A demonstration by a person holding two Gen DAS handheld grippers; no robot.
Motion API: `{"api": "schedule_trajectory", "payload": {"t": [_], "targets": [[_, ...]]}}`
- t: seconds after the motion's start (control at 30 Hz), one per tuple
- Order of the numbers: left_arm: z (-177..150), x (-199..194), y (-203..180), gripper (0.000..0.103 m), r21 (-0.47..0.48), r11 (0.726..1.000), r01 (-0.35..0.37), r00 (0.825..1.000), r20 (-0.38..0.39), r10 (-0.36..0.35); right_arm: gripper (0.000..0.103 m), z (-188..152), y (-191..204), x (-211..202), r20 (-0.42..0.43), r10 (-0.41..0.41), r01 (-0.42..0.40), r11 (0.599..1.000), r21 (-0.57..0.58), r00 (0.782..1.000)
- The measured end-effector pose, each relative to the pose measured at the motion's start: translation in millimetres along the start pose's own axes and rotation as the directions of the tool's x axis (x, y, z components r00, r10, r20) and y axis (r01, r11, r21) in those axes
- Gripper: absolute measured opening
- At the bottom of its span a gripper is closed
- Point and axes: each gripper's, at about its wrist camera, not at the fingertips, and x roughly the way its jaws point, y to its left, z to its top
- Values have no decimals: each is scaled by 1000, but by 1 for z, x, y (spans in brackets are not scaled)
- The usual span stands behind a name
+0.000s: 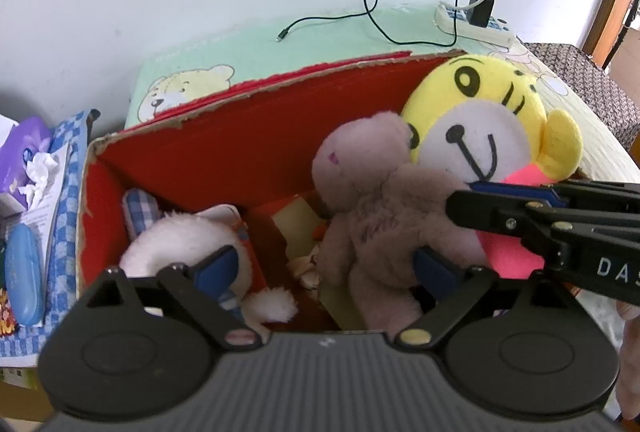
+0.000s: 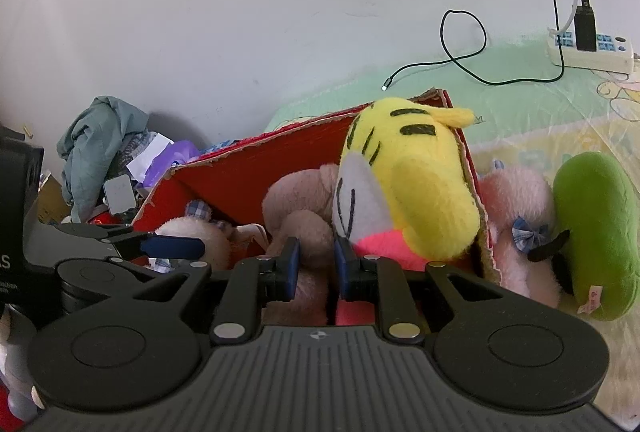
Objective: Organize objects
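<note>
The mauve plush bear is lying in the red-lined cardboard box, leaning against the yellow tiger-faced plush toy. I am holding my left gripper over the box, jaws wide apart. My right gripper is pinching the bear's limb with jaws nearly together. A white plush toy is lying at the box's left.

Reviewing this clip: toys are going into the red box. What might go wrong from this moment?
1. The yellow tiger sits high against the box corner, its head above the rim; it may tip out when released.
2. The right tool looks nearly closed between the tiger and the mauve bear; withdrawing could drag either plush.
3. The left tool hangs open over the bear close to the right one, so they may collide.
</note>
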Motion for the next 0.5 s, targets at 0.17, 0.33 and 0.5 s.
{"api": "schedule_trajectory", "payload": {"t": [0.17,0.33,0.5], "targets": [[0,0,-1,97,11,1000,-2,1000,-4,2,19,-1,2,1,5,-9,9,1000,-10,1000],[-1,0,-3,97,22,1000,-9,1000,-2,9,19,-3,4,2,10,-16,16,1000,-17,1000],[-1,0,-4,97,25,1000,-10,1000,1,9,19,-3,4,1,7,-18,18,1000,-17,1000]]}}
